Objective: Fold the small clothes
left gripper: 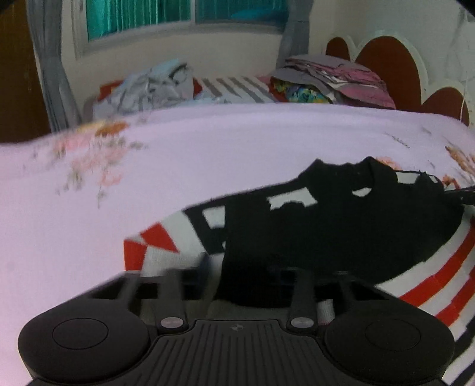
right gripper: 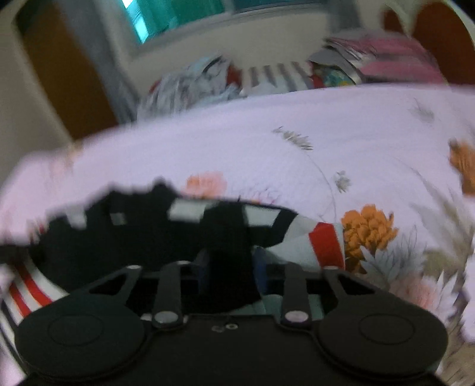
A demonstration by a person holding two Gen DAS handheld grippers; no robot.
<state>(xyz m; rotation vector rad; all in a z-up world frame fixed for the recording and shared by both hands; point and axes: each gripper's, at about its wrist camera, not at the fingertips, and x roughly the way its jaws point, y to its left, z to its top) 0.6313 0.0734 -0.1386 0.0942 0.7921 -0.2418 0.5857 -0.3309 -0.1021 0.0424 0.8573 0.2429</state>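
Observation:
A small black garment with white patches and red and white stripes [left gripper: 326,225] lies on a pale lilac floral bedsheet [left gripper: 207,166]. My left gripper [left gripper: 240,270] is low over its near edge with the jaws close together around a fold of the black cloth. In the right wrist view the same garment [right gripper: 148,234] lies left and ahead. My right gripper [right gripper: 228,267] has its blue-padded fingers shut on a bunch of the black cloth at the right end of the garment. Both views are blurred by motion.
At the far edge of the bed lie a heap of pale crumpled clothes [left gripper: 154,86], a striped cloth [left gripper: 234,87] and a stack of folded pink and grey clothes [left gripper: 341,80]. A window with teal blinds [left gripper: 184,14] and a red and white headboard [left gripper: 394,65] stand behind.

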